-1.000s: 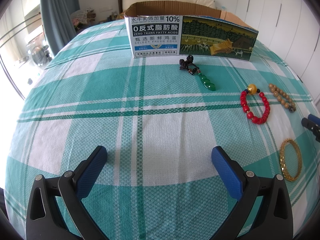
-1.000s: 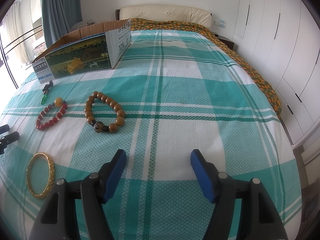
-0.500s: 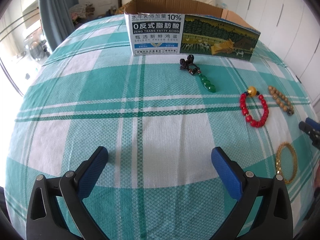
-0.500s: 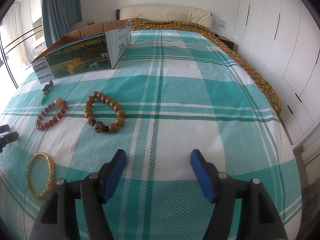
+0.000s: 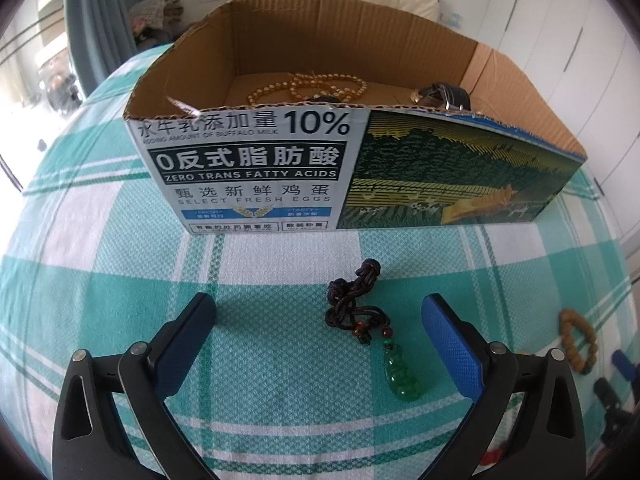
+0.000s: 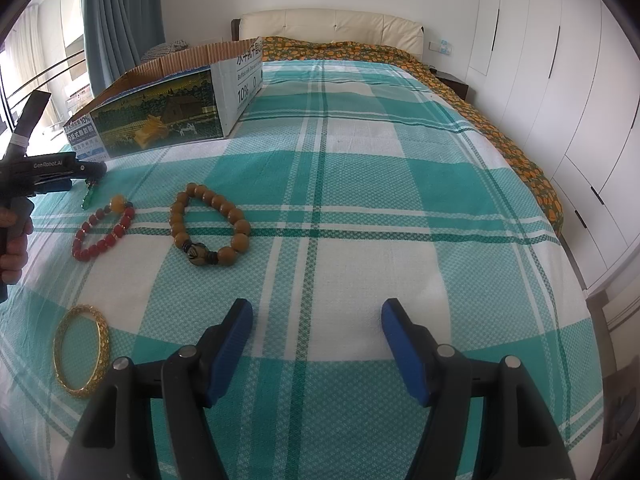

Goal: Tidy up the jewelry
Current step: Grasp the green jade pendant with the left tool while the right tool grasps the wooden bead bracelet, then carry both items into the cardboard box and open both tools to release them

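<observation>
The green pendant (image 5: 403, 376) on its dark knotted cord (image 5: 354, 300) lies flat on the checked bedspread (image 5: 120, 280), just in front of the cardboard box (image 5: 256, 172). Judged from its look, the stone is small, hard and smooth, likely to slip between flat pads; the cord is soft, light and bunched, and offers the surer hold. Take hold at the knotted bundle or where cord meets stone.

The left gripper (image 5: 320, 322) stands wide open and empty, its jaws either side of the cord, not touching it. The right gripper (image 6: 316, 320) is likewise open and holds nothing, well apart from the box.

Further from the box lie a red bead bracelet (image 6: 102, 228), a brown bead bracelet (image 6: 210, 230) and a gold bangle (image 6: 82, 350). Inside the box, amber beads (image 5: 308, 86) and a watch (image 5: 444, 96) are visible.
</observation>
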A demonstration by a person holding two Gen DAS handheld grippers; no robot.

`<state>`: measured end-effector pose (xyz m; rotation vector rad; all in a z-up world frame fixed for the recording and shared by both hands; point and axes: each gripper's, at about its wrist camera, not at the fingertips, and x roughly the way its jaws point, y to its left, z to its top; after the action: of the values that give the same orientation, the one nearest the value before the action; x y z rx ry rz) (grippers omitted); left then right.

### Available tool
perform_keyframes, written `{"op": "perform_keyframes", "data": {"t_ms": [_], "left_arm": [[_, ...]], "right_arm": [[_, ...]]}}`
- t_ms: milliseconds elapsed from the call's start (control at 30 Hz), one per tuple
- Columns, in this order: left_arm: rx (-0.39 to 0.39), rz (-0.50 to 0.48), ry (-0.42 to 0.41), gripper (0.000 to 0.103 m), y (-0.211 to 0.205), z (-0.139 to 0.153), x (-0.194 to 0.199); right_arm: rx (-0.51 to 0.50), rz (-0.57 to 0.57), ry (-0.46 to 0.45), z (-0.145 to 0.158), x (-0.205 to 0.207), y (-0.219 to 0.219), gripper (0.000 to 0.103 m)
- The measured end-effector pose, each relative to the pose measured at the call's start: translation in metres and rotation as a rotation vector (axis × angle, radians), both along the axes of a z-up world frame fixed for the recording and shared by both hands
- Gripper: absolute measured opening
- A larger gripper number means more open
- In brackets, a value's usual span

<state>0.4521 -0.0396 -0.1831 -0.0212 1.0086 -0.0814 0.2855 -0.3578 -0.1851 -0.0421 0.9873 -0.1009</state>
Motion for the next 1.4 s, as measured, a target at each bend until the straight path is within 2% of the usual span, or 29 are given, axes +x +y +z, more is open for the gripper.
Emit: {"op": "perform_keyframes", "data": {"t_ms": [33,67,133,167,200,233,267,300,400,433,467,500,567,633,833,900,933,1000,1167,1400], "left_arm": [[0.047,-0.022,0.000,0.101,-0.006,-0.002,0.000],[0.056,-0.043,-0.025,0.096,-0.009,-0.001,-0.004],[0.043,-0.075,-0.058,0.083,-0.009,0.001,-0.015],[0.038,-0.090,-0.072,0.067,-0.008,0.003,-0.020],[0.036,-0.104,-0.085,0.046,-0.007,0.004,-0.025],[0.030,-0.117,-0.093,0.035,-0.006,0.004,-0.029],[0.020,-0.122,-0.094,0.019,-0.004,0.005,-0.032],[0.003,-0.125,-0.090,0.013,-0.001,0.004,-0.035],[-0.071,-0.123,-0.074,0.012,0.013,0.004,-0.044],[-0.081,-0.122,-0.069,0.012,0.018,0.005,-0.049],[-0.090,-0.121,-0.065,0.012,0.022,0.005,-0.053],[-0.101,-0.119,-0.063,0.012,0.026,0.005,-0.057],[-0.130,-0.117,-0.056,0.012,0.027,0.006,-0.062],[-0.150,-0.114,-0.052,0.012,0.033,0.006,-0.068],[-0.191,-0.112,-0.050,0.012,0.042,0.009,-0.079],[-0.203,-0.117,-0.057,0.012,0.042,0.014,-0.081],[-0.215,-0.120,-0.062,0.012,0.042,0.017,-0.081],[-0.235,-0.126,-0.079,0.012,0.044,0.028,-0.082],[-0.249,-0.142,-0.127,0.012,0.047,0.065,-0.086],[-0.277,-0.179,-0.190,0.012,0.044,0.125,-0.070]], "right_arm": [[0.000,0.001,-0.001,0.000,0.000,0.000,0.068],[0.003,0.009,-0.011,0.002,-0.001,0.001,0.068],[0.039,0.093,-0.052,0.009,-0.005,0.009,0.068],[0.047,0.162,-0.075,0.013,-0.007,0.017,0.068],[0.036,0.229,-0.091,0.017,-0.007,0.027,0.068],[0.022,0.298,-0.097,0.021,-0.005,0.038,0.068],[0.013,0.354,-0.100,0.024,-0.002,0.047,0.068],[0.019,0.398,-0.094,0.025,0.004,0.054,0.068],[0.042,0.457,-0.041,0.018,0.029,0.061,0.063],[0.049,0.463,-0.020,0.014,0.036,0.060,0.058],[0.065,0.470,-0.001,0.011,0.042,0.060,0.048],[0.092,0.483,0.019,0.008,0.047,0.059,0.043],[0.101,0.531,0.058,0.003,0.050,0.063,0.041],[0.034,0.569,0.105,-0.005,0.049,0.071,0.041],[0.036,0.560,0.115,-0.003,0.046,0.064,0.039],[0.039,0.533,0.134,-0.001,0.048,0.061,0.014],[0.053,0.514,0.139,0.001,0.048,0.059,0.014],[0.087,0.472,0.120,0.010,0.047,0.054,0.014],[0.261,0.385,0.040,0.054,0.054,0.048,0.014],[0.404,0.355,-0.009,0.115,0.085,0.062,0.014]]}}
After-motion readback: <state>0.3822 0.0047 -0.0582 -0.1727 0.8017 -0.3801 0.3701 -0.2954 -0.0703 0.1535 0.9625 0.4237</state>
